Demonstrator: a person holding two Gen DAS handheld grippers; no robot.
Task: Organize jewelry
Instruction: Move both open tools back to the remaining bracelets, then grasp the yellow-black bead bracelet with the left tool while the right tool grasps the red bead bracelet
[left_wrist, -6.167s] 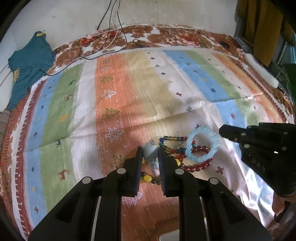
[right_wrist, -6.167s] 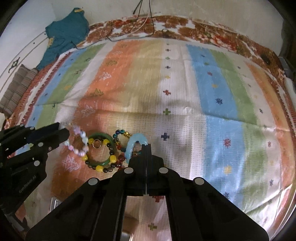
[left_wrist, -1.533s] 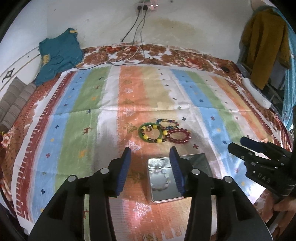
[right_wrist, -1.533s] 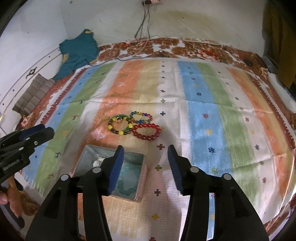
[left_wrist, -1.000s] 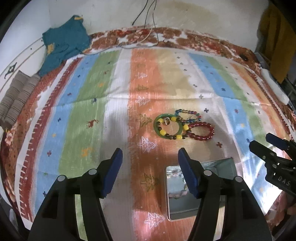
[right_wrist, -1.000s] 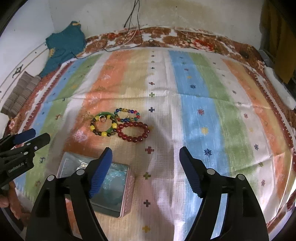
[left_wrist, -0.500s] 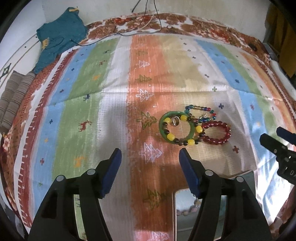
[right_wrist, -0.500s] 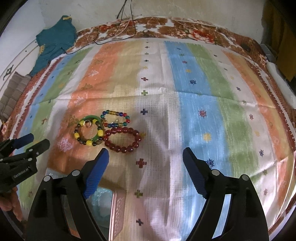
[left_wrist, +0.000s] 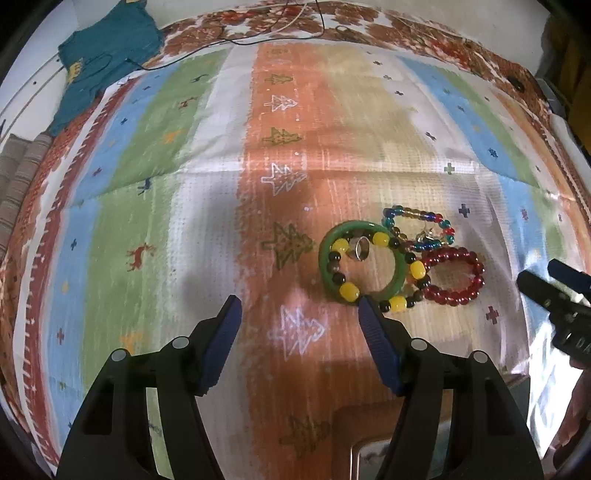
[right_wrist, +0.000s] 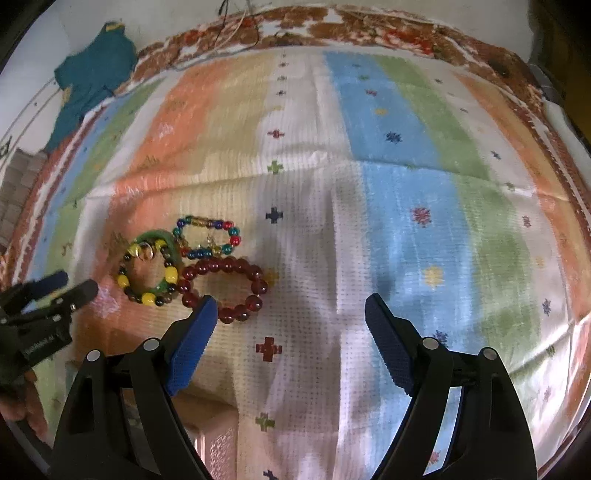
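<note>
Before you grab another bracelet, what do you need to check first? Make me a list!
1. Left gripper open: ok.
2. Right gripper open: ok.
3. Both grippers empty: ok.
4. Red bead bracelet in plain sight near the right gripper: ok.
5. Green bangle lying free: not ok, the yellow and dark bead bracelet overlaps it, and a small ring sits inside.
6. Room in the tin: cannot tell, only a corner shows.
</note>
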